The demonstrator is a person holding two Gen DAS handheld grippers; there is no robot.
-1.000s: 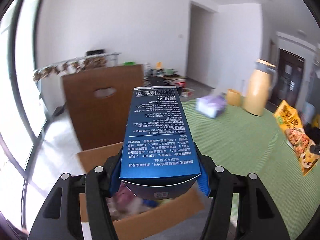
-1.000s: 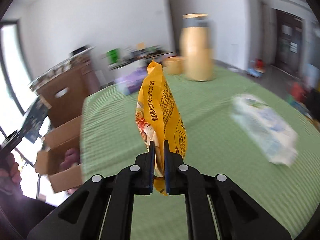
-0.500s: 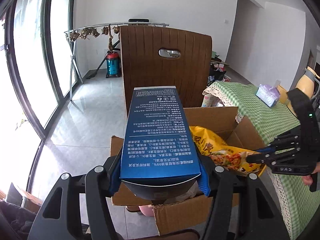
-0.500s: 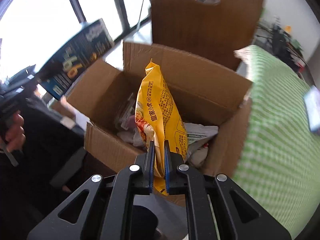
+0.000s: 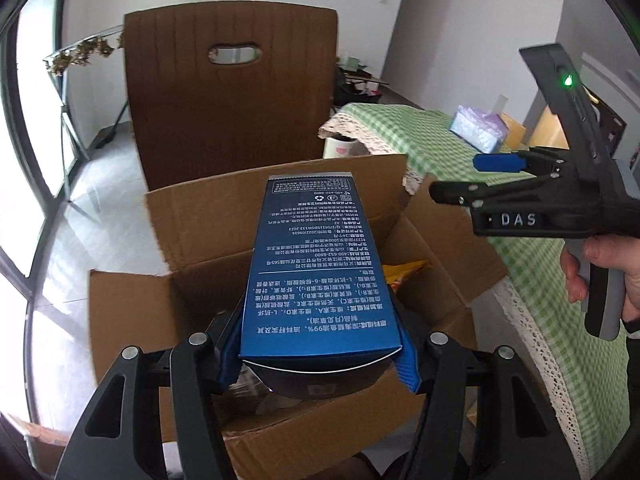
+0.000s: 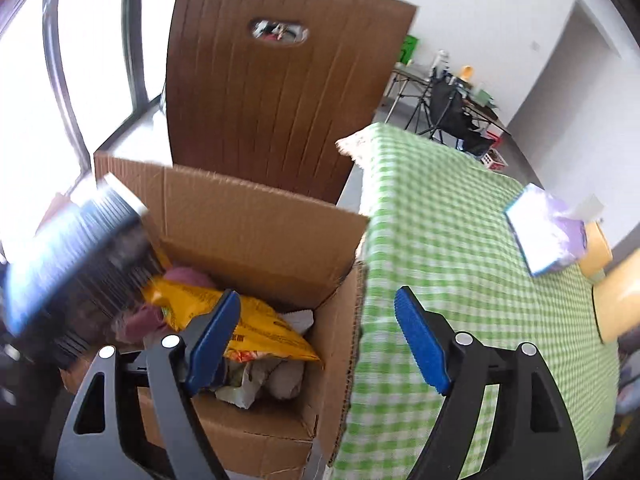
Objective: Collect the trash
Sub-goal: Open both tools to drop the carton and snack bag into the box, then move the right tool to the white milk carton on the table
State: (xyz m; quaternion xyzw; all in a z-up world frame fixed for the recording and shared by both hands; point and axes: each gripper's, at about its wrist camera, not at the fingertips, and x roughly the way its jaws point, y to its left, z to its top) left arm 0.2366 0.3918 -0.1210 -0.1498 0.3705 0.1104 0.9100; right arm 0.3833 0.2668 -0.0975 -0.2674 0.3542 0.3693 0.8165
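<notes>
The left gripper clamps a glossy blue carton over the open cardboard box; best lowered past the flaps before its fingers part; the right gripper, jaws just opened and empty, hangs above the crinkly yellow snack bag lying inside, left of the gingham tabletop.

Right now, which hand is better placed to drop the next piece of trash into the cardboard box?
Left. The left gripper holds the blue carton over the cardboard box. The right gripper has just opened, empty; its yellow snack bag lies inside.
</notes>
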